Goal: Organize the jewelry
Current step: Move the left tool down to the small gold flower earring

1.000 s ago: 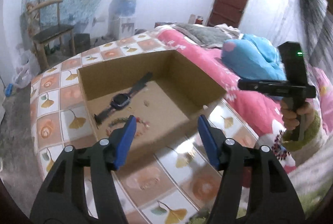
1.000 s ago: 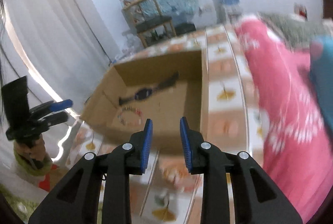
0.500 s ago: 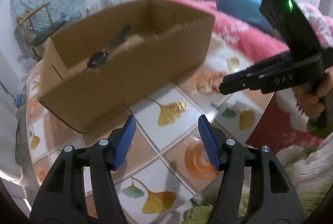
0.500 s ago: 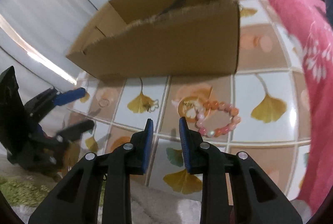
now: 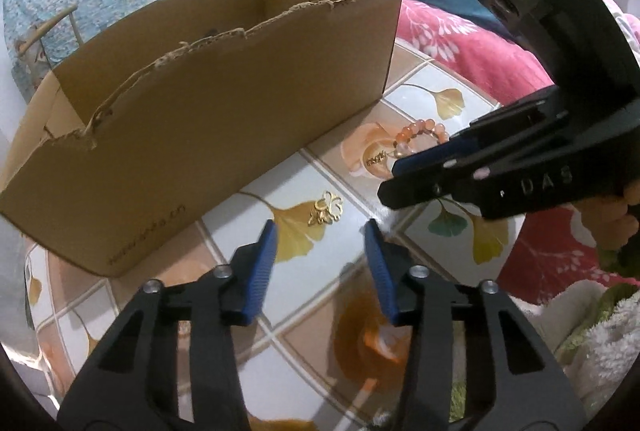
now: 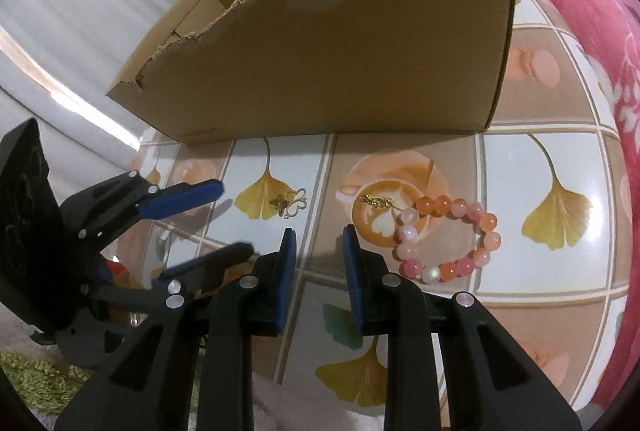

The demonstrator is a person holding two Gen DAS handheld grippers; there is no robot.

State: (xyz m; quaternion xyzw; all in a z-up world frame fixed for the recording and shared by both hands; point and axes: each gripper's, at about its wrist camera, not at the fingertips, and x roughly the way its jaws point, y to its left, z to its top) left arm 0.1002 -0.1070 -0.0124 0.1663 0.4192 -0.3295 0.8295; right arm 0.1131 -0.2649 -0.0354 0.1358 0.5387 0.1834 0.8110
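A: What changed?

B: Both grippers have dropped low over the worktop (image 6: 540,159). The left gripper (image 5: 320,227) is closing, nothing between its pads; the gold charm (image 5: 326,209) lies just ahead.

A: The right?

B: The right gripper (image 6: 318,237), narrowly parted, is empty; the bead bracelet (image 6: 448,235) lies just beside, the box (image 6: 340,59) beyond. Pickups look imminent.

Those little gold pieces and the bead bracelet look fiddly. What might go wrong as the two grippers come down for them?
The gold butterfly charm lies flat on the glossy tablecloth, so the left hand-held gripper, jaws closing with nothing between them, may slide it away. The right hand-held gripper sits beside the bead bracelet and gold chain piece; it might snag both. The two grippers are close and could bump.
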